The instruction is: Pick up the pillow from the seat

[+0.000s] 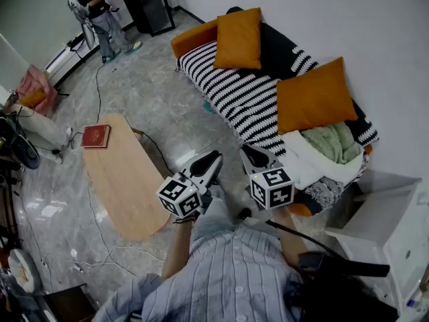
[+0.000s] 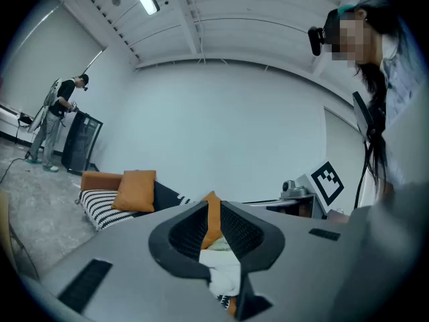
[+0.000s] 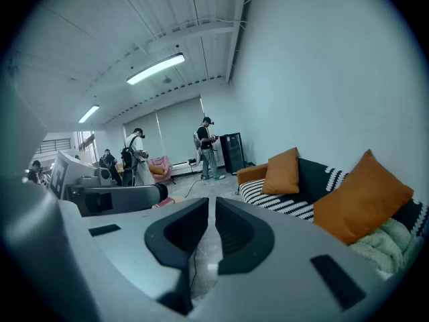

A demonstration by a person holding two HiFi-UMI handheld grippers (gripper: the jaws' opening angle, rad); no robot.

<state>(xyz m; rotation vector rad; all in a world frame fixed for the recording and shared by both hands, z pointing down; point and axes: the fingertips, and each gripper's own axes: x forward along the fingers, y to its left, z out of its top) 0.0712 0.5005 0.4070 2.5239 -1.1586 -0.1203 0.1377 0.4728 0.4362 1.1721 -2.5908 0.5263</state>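
Two orange pillows lean on the back of a black-and-white striped sofa (image 1: 234, 96): the far pillow (image 1: 238, 39) and the near pillow (image 1: 315, 96). My left gripper (image 1: 213, 158) and right gripper (image 1: 248, 151) hover side by side over the floor in front of the sofa's near end, both shut with nothing held. Through the left gripper view, the left gripper (image 2: 213, 227) points at the sofa, with the far pillow (image 2: 136, 190) to its left. From the right gripper view, the right gripper (image 3: 213, 230) faces along the sofa, showing the far pillow (image 3: 284, 171) and the near pillow (image 3: 362, 196).
A green blanket (image 1: 332, 143) and white bedding (image 1: 312, 163) are piled at the sofa's near end. A wooden coffee table (image 1: 124, 180) with a red book (image 1: 96, 136) stands to the left. A white cabinet (image 1: 389, 227) is at right. A person (image 1: 100, 12) stands far off; cables cross the floor.
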